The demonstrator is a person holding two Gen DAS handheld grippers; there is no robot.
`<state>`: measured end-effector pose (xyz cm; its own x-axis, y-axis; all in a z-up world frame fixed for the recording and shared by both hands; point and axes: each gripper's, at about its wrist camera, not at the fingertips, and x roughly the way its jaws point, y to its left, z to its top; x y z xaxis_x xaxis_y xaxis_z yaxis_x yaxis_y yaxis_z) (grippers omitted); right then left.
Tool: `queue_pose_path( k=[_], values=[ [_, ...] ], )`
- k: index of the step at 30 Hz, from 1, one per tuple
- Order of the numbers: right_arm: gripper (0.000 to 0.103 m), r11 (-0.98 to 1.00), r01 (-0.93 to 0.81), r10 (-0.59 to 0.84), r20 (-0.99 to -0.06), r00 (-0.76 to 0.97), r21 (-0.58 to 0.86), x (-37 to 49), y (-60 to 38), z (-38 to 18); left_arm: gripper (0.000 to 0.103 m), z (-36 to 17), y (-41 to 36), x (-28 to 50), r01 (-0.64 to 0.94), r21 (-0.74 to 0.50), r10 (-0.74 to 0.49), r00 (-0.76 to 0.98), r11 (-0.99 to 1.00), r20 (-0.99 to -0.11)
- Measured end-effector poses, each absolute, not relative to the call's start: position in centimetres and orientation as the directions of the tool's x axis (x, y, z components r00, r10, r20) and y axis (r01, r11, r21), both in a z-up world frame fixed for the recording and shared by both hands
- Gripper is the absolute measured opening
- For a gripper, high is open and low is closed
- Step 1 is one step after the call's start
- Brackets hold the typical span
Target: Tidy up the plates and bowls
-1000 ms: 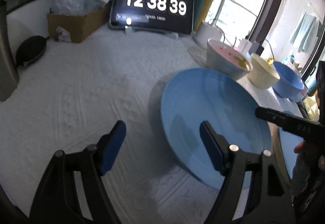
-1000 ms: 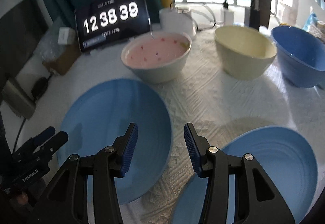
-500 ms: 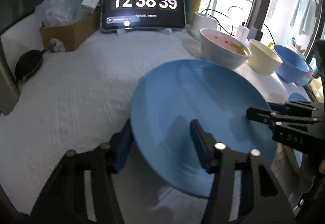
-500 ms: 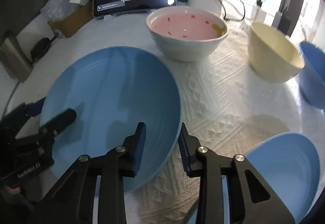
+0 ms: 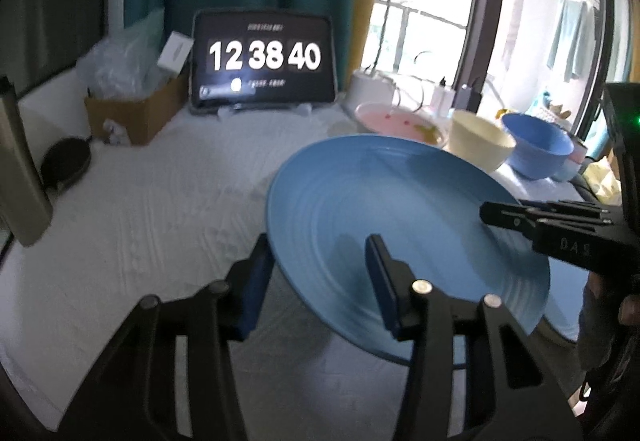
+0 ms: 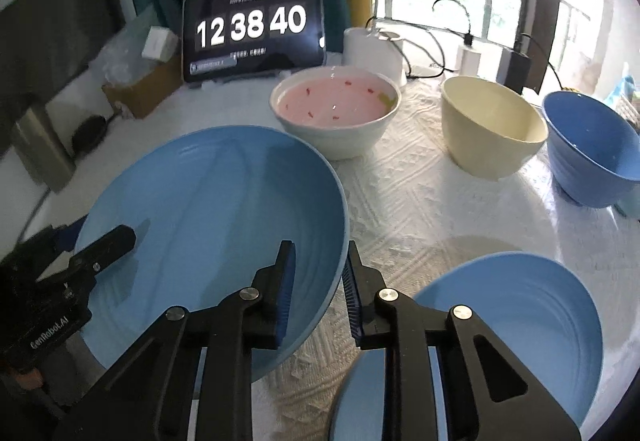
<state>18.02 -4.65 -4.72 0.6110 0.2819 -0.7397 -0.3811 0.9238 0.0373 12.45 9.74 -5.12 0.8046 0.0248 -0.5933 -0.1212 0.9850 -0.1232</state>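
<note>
**Lifting the blue plate between two grippers**

Pinching opposite edges of the blue plate (image 6: 208, 209), both grippers hold it tilted and, by the look of it, raised off the white cloth (image 6: 420, 201). The right gripper (image 6: 318, 289) has its jaws pressed onto the near rim, one pad inside the plate and one outside. The left gripper (image 5: 316, 281) straddles the far rim, one finger above and one below; they appear clamped on it, though blur softens the contact.

The step in hand seems to be carrying this plate to stack it. A second blue plate (image 6: 516, 325) lies just right of the right jaws, the likely landing spot, so the next move calls for both hands travelling together and keeping the plate level.

Beyond the jaws stand a pink bowl (image 6: 336, 109), a cream bowl (image 6: 492, 129) and a blue bowl (image 6: 592, 153), with a clock tablet (image 6: 252, 29) behind. The pink bowl sits close to the plate's far edge and could be clipped.
</note>
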Motion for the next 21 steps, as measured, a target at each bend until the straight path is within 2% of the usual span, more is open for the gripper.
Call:
queue_pose_path(
  k=[8, 21],
  values=[
    [0.025, 0.929, -0.365, 0.309, -0.672, 0.673, 0.061, 16.1, -6.8, -1.7, 0.048, -2.3, 8.0, 11.4, -0.085, -0.117, 0.01, 0.845, 0.989, -0.535],
    [0.025, 0.958, -0.279, 0.259, -0.606, 0.752, 0.063, 13.8, -12.7, 0.9, 0.048, -1.3, 2.4, 11.7, 0.048, -0.108, -0.098, 0.84, 0.993, -0.534]
  ],
)
